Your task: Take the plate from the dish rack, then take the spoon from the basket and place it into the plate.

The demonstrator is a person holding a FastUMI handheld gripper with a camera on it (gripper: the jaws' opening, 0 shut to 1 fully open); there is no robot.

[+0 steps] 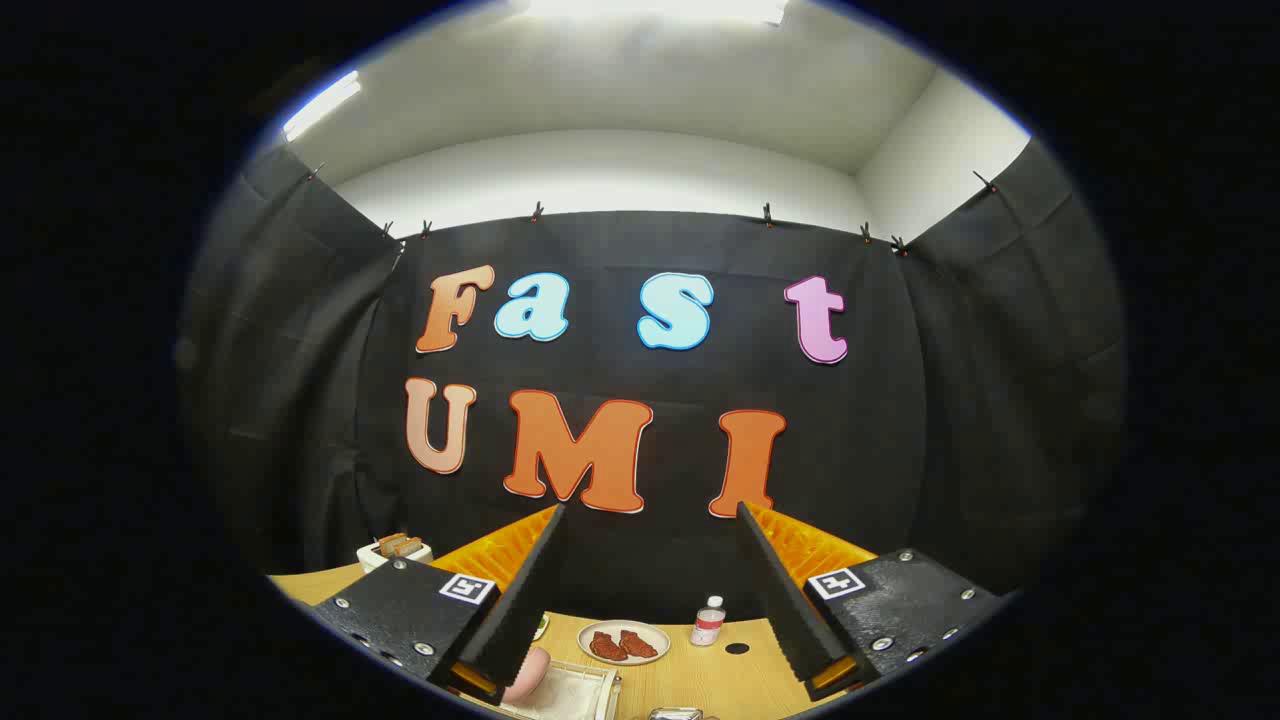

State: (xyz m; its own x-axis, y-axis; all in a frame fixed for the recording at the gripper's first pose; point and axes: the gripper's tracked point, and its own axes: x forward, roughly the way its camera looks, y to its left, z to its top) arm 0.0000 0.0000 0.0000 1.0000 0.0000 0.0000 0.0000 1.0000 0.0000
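Note:
My gripper (650, 520) is held high above the wooden table (690, 680) and is open, with a wide gap and nothing between its fingers (525, 600). Far below, between the fingers, a small white plate (623, 641) holds two reddish-brown pieces of food. Close to the left finger lies a pale tray-like thing (570, 690) with a pink object (528, 675) beside it; what they are is unclear. A metallic edge (675, 713) peeks in at the table's near side.
A small clear bottle (708, 620) with a red label stands right of the plate, next to a dark round hole (737, 649) in the table. A white toaster (393, 550) with toast sits at the far left, by the black cloth wall.

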